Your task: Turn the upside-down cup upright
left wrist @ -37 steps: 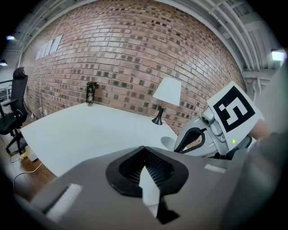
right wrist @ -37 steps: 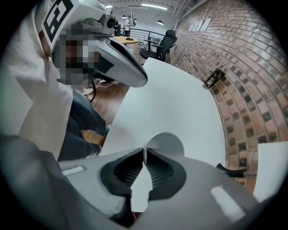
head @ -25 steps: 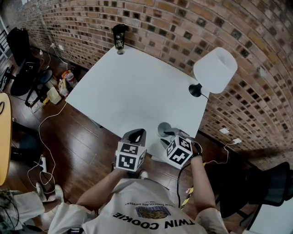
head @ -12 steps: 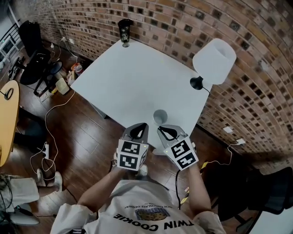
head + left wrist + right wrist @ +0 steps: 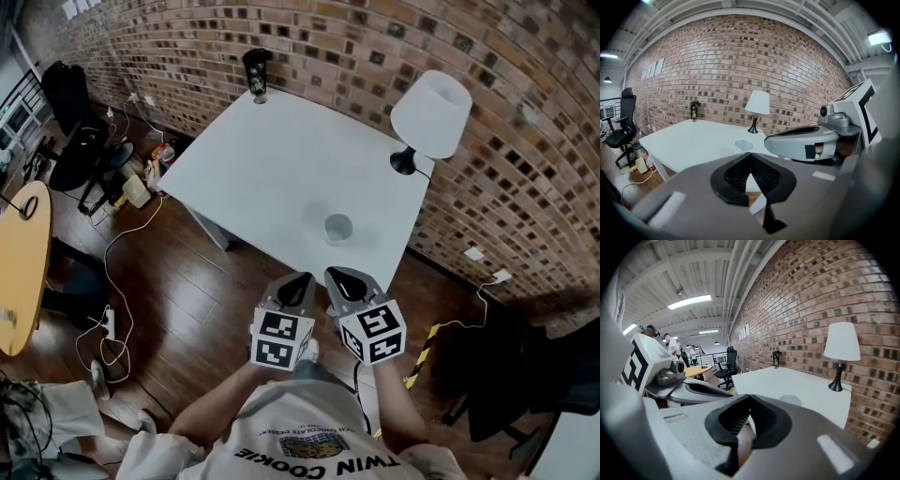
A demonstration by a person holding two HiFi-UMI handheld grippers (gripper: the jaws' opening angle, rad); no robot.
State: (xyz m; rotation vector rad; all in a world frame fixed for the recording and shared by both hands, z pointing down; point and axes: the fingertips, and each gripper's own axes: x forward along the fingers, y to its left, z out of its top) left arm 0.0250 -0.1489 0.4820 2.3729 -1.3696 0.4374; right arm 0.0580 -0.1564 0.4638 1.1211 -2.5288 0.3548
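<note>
— Brick wall [image 5: 375, 47] behind, white table [image 5: 262, 159] in front of it: where is the cup?

— The cup [image 5: 338, 228] stands just right of centre in the head view, near the table's lower right edge and below the lamp [image 5: 431, 112]. Its rim seems to face up, so it looks to be upright already.

— And the grippers?

— Both sit at the lower middle of the frame, over the floor [image 5: 187, 291] and well apart from the cup. The left gripper [image 5: 302, 280] has its jaws together on nothing. The right gripper [image 5: 337, 275] has just closed its jaws, and nothing is between them either.

— So which step is this?

— Probably the end: the turning appears finished and neither gripper touches the cup. If the cup does stand mouth up, the next move calls for nothing but keeping clear of it. Were it to need righting again, a gripper would have to open and reach up the frame to it.
</note>
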